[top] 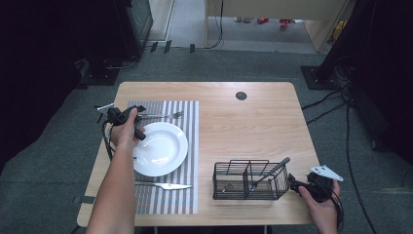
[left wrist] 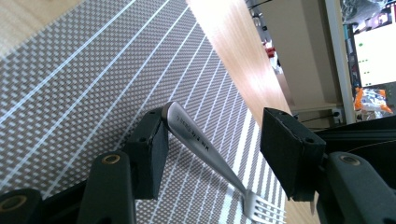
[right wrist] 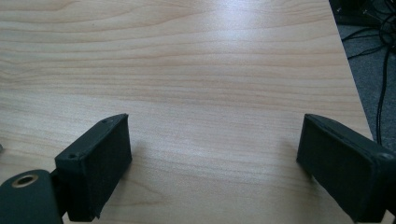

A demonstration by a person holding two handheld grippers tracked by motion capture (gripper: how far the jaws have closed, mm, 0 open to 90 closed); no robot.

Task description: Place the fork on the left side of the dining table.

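The fork point(left wrist: 201, 144) is seen between the parted pads of the left gripper point(left wrist: 212, 149), one pad touching its handle, on the striped placemat point(left wrist: 70, 84). The right gripper point(right wrist: 215, 163) is held wide open, nothing gripped, over bare table point(right wrist: 210, 70) near the right edge.

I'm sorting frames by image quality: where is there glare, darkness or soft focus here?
High view: the room's edges fall near black, while the table is evenly lit. Left gripper view: the fork handle is sharp with a bright sheen, the background washed out and soft. Right gripper view: a pale glare patch on the wood at top, soft shadows under the pads.
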